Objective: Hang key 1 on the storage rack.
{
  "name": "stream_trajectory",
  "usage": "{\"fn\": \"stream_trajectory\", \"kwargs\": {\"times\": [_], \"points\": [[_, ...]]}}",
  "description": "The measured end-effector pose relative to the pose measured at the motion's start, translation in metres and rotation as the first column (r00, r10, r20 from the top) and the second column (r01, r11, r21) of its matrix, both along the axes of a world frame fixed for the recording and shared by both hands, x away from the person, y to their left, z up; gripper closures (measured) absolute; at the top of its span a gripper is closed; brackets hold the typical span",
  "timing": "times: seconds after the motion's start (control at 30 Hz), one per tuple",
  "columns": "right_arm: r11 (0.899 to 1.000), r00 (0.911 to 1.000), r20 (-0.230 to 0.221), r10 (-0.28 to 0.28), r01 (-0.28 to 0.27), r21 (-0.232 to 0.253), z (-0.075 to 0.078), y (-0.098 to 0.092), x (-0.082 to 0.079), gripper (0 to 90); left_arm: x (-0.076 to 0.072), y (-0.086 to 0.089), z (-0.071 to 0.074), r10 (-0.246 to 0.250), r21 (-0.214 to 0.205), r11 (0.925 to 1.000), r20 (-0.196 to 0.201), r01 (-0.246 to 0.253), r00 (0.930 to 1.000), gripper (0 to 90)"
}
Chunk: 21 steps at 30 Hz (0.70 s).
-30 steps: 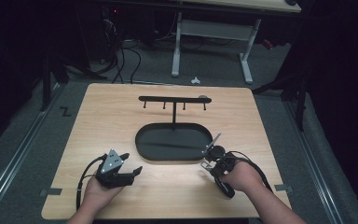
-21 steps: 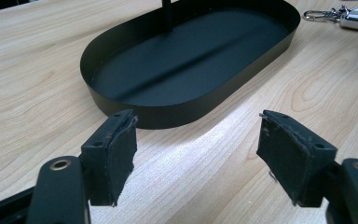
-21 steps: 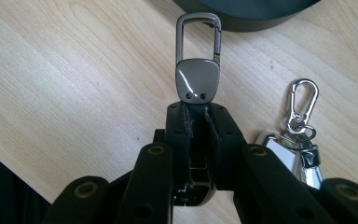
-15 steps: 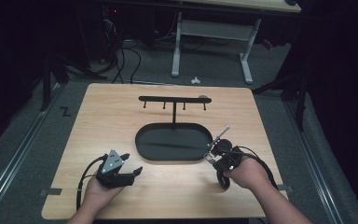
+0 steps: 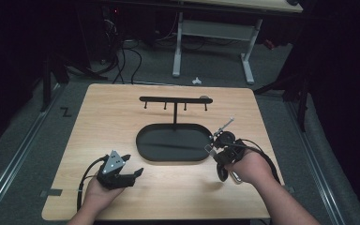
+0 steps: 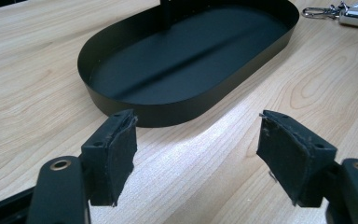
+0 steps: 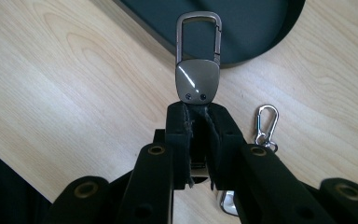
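**Right gripper pinches a key fob beside the tray; left gripper rests spread**

In the high view we see the wooden table point(image 5: 122, 122) in the middle of the frame, with a black oval tray point(image 5: 145, 140) at its centre and a hook rack point(image 5: 174, 100) rising from the tray's far rim; the left gripper point(image 5: 133, 171) sits at lower left in the person's left hand point(image 5: 98, 192); the right gripper point(image 5: 215, 149) is at centre right, just beside the tray's right end, with a metal key fob point(image 5: 224, 125) sticking out toward the upper right.

In the left gripper view we find the two jaws spread wide at the bottom of the frame, bare wood between them (nothing is held); the tray fills the upper middle, and a silver snap hook point(image 6: 318, 11) lies at the upper right corner.

In the right gripper view the pads point(image 7: 179, 135) are pressed together on the fob's lower end; the fob point(image 7: 197, 79) stands up in the centre of the frame, its carabiner loop overlapping the tray's rim point(image 7: 242, 58); a small silver clip point(image 7: 265, 122) dangles at right of the jaws.
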State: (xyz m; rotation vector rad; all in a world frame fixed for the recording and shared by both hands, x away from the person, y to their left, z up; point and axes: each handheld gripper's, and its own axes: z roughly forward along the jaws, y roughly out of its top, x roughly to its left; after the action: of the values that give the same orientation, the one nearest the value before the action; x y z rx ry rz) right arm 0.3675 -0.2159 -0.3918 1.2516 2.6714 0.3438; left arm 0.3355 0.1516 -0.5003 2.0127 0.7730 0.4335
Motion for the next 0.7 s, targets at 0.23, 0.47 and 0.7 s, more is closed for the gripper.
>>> {"fn": "stream_trajectory", "kwargs": {"times": [0.23,0.47,0.7], "points": [[1.0,0.9997,0.022,-0.004,0.004,0.008,0.011,0.007,0.005,80.5,0.0,0.0,0.0,-0.007,0.002,1.0,-0.004,0.007,1.0,29.4],[1.0,0.9989,0.045,0.009,-0.009,0.013,0.022,0.015,0.011,80.5,0.0,0.0,0.0,-0.009,0.002,1.0,-0.002,0.009,1.0,29.4],[1.0,0.9977,0.067,0.005,-0.007,0.03,0.036,0.026,0.02,80.6,0.0,0.003,0.001,0.014,-0.015,0.9998,0.009,-0.013,0.9999,29.3]]}}
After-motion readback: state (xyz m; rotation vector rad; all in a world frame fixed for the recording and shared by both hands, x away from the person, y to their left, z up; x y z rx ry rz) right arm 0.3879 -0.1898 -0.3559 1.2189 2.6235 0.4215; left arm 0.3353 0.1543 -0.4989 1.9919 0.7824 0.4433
